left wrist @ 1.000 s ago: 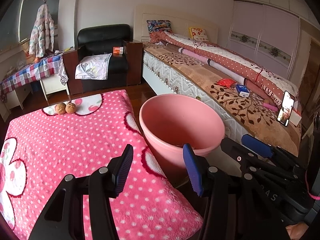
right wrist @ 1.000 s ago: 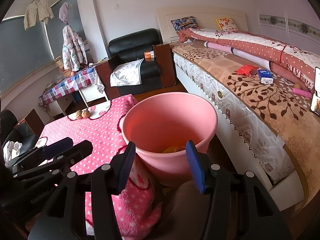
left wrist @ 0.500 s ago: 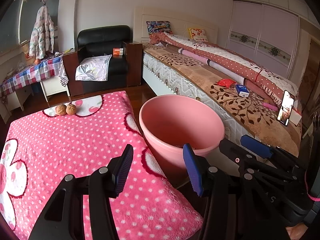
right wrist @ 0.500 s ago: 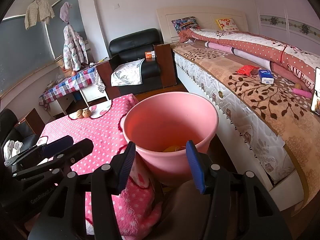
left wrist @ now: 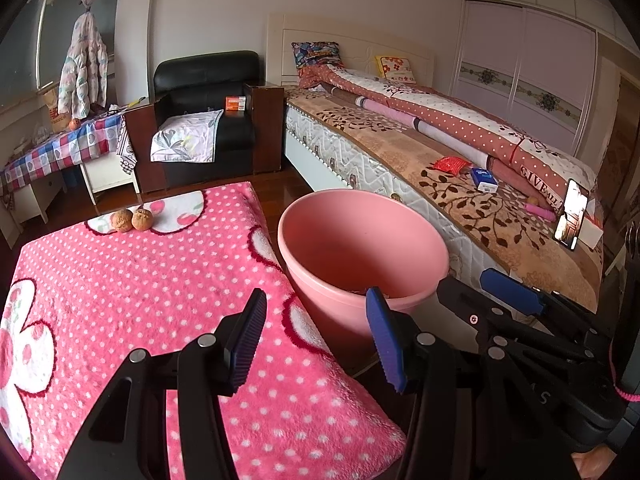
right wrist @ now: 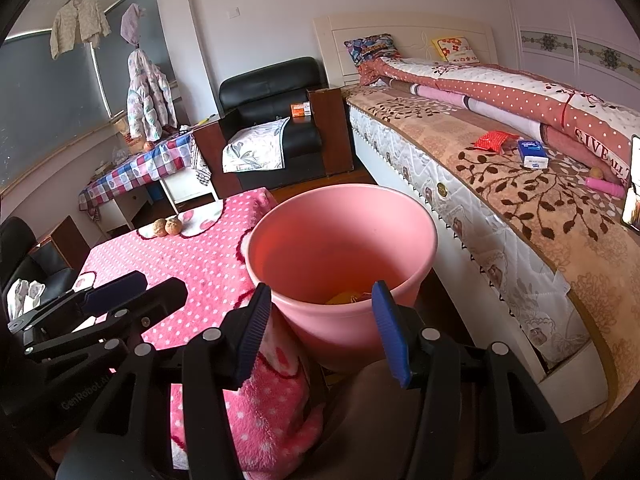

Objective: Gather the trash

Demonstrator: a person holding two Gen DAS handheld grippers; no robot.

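Observation:
A pink bucket (left wrist: 362, 240) (right wrist: 340, 236) stands on the floor between the pink dotted table (left wrist: 132, 280) (right wrist: 192, 256) and the bed (left wrist: 460, 184) (right wrist: 520, 208). Yellow and red scraps (right wrist: 348, 297) lie in its bottom. Two brown crumpled balls (left wrist: 131, 220) (right wrist: 167, 227) sit at the table's far edge. My left gripper (left wrist: 316, 336) is open and empty over the table's near right corner. My right gripper (right wrist: 318, 332) is open and empty just before the bucket's near rim. A red wrapper (left wrist: 452, 164) (right wrist: 494, 141) and a blue box (left wrist: 483, 180) (right wrist: 532, 154) lie on the bed.
A phone (left wrist: 571, 220) stands on the bed's near end beside a pink tube (right wrist: 606, 187). A black armchair (left wrist: 208, 120) (right wrist: 276, 128) with an orange box (left wrist: 235, 103) stands at the back. A checked side table (left wrist: 60, 148) stands at the left. A wardrobe (left wrist: 528, 64) is behind the bed.
Both grippers have drifted slightly back and up; the bucket sits a touch lower in both views. Both stay open and empty.

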